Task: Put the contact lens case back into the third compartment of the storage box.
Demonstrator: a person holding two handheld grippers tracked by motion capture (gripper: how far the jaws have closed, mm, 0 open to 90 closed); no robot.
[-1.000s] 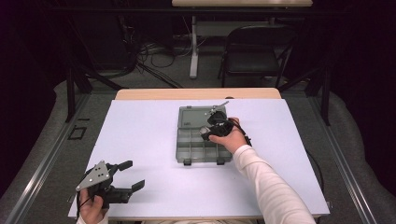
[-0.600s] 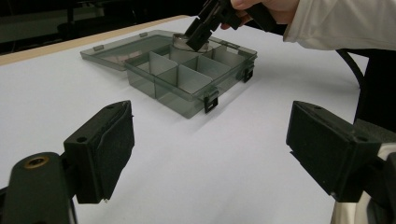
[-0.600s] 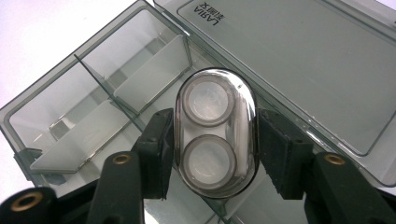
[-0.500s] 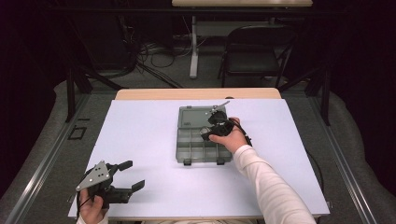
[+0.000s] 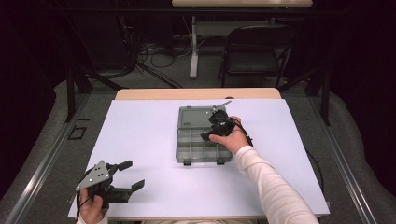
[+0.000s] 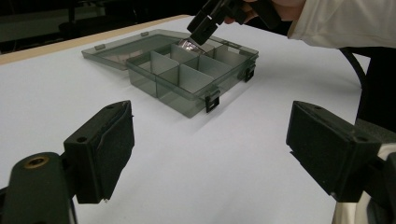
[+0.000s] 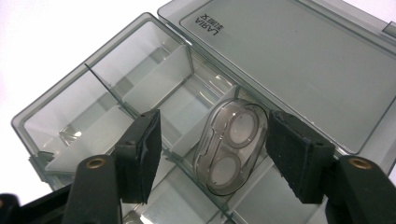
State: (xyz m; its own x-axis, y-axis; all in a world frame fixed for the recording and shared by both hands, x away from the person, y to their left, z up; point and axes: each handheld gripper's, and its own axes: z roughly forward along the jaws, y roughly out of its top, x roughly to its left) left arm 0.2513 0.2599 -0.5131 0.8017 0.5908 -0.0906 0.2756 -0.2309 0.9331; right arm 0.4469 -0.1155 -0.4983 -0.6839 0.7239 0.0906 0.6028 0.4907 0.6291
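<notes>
Step in hand: release. Right hand-held gripper [image 7: 212, 154] sits over the smoky compartment box [image 5: 187, 140], which lies mid-worktop, a bit toward the far edge, lid [image 7: 299, 60] flat open on the far side. Jaws have just been opening and now stand part open; the clear twin-well lens case [image 7: 231, 144] sits between the pads, nearer the right-side one. Looks like a gap on the left side, right side too close to call, so I judge it let go or nearly. Case isn't flat: it leans tilted on a divider [image 7: 187, 140] in the compartment row by the lid hinge, one end higher than the other. Which exact cell it ends in, can't tell yet.

Left hand-held gripper [image 5: 126, 179] rests near the worktop's near-left corner, jaws wide, nothing in them, well apart from the box.

Next move, imo: open a bit more so both pads clear the case, then lift straight up w/o dragging it. If the case stays propped on the divider, nudge it down into one cell before the lid closes, else the lid likely won't seat. Latches [image 6: 212, 100] on the near side are still undone.
</notes>
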